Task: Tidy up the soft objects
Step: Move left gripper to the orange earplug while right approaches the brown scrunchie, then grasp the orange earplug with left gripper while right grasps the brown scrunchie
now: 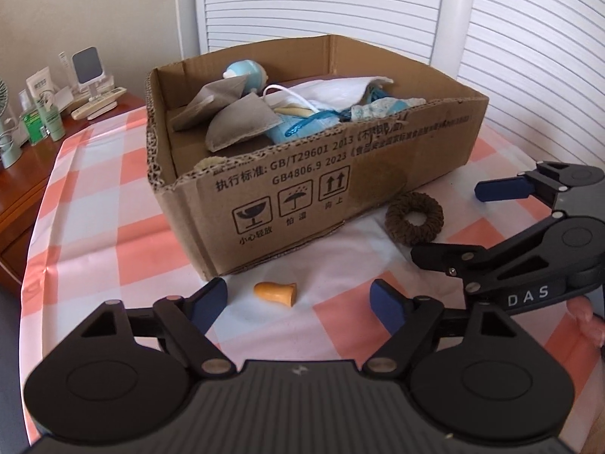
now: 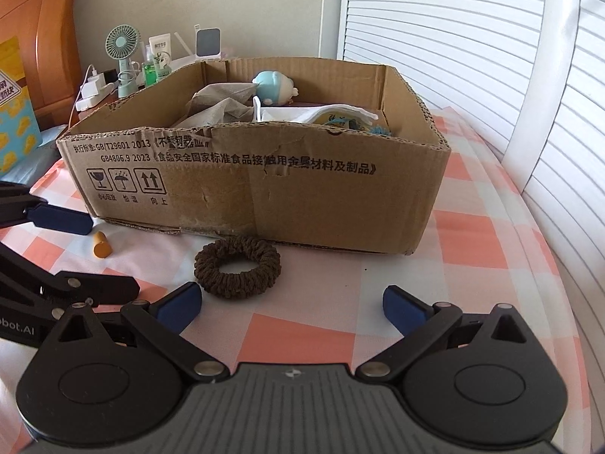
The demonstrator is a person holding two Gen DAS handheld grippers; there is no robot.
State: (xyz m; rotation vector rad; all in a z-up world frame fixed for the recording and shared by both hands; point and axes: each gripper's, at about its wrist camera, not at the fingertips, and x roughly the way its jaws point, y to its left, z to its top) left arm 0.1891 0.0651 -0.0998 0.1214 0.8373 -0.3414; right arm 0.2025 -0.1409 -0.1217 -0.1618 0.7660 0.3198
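Observation:
An open cardboard box (image 1: 264, 189) stands on the checked tablecloth and holds grey fabric pieces (image 1: 234, 113), white cloth, light blue soft items and a round blue toy (image 1: 245, 73). The box also shows in the right wrist view (image 2: 302, 196). A brown scrunchie (image 1: 414, 218) lies on the cloth in front of the box, just ahead of my right gripper (image 2: 293, 308), which is open and empty. A small orange earplug (image 1: 275, 293) lies between the fingers of my left gripper (image 1: 298, 302), which is open and not touching it. The scrunchie (image 2: 237, 266) and the earplug (image 2: 101, 245) both show in the right wrist view.
A wooden bedside table (image 1: 22, 174) at the left carries bottles, a small fan (image 2: 120, 43), a charger and a screen stand. White louvred doors (image 1: 510, 38) stand behind the box. The checked cloth (image 1: 94, 227) falls away at the left edge.

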